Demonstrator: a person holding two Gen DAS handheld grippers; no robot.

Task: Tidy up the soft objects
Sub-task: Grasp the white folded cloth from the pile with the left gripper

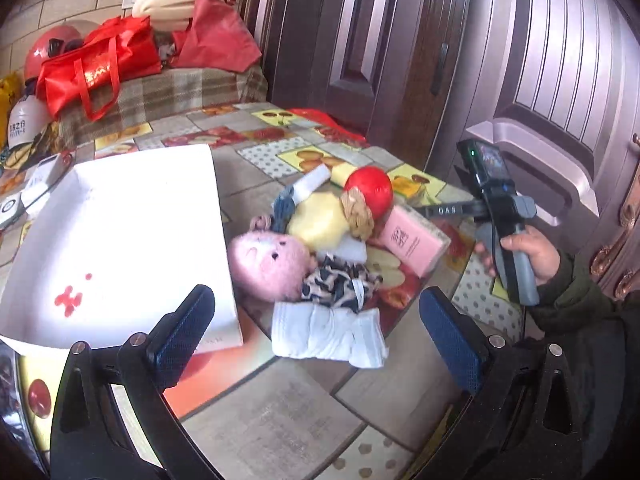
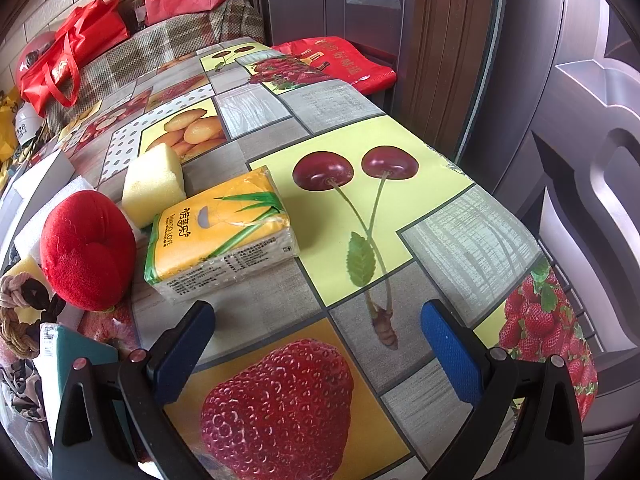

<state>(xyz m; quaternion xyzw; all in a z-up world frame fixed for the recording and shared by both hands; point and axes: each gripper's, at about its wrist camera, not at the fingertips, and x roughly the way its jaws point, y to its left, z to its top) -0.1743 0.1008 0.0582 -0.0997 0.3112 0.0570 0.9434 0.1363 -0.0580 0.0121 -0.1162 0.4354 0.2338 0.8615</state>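
Left claw [image 1: 316, 338] is spread, hovering above the folded white cloth [image 1: 328, 334] beside the white box [image 1: 120, 248]; right claw [image 2: 318, 350] is spread over bare tabletop [image 2: 472, 236], so your left is nearer.

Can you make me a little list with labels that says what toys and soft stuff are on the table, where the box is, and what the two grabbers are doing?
surface: table with fruit-print cloth
container: open white cardboard box, left of the pile
soft pile: fluffy pink plush toy, folded white cloth, leopard-print fabric, round red plush cushion, yellow foam sponge
packets: yellow tissue pack, pink tissue pack
left gripper: fingers open, empty, above the white cloth
right gripper: fingers open, empty, near the yellow tissue pack
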